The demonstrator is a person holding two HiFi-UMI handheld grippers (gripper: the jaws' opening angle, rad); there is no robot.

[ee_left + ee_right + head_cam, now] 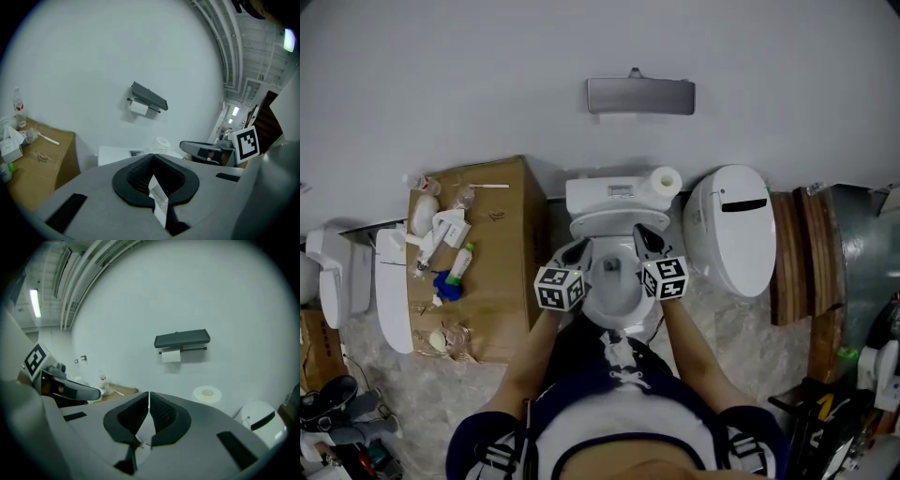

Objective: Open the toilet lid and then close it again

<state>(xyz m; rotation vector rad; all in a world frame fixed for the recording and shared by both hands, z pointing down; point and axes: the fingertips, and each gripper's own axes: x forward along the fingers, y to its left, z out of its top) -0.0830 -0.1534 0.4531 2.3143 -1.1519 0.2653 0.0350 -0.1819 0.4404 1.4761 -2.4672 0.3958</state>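
1. Left gripper (577, 251) is seen with jaws closed, nothing gripped
2. Right gripper (645, 240) is likewise closed and empty
3. Lid (619, 223) seems raised against the tank (600, 195), just beyond both grippers

Box-top clutter (448, 228) too small

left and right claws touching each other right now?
Apart. The head view shows the left claw and the right claw on opposite sides of the toilet bowl, with a clear stretch of bowl between them.
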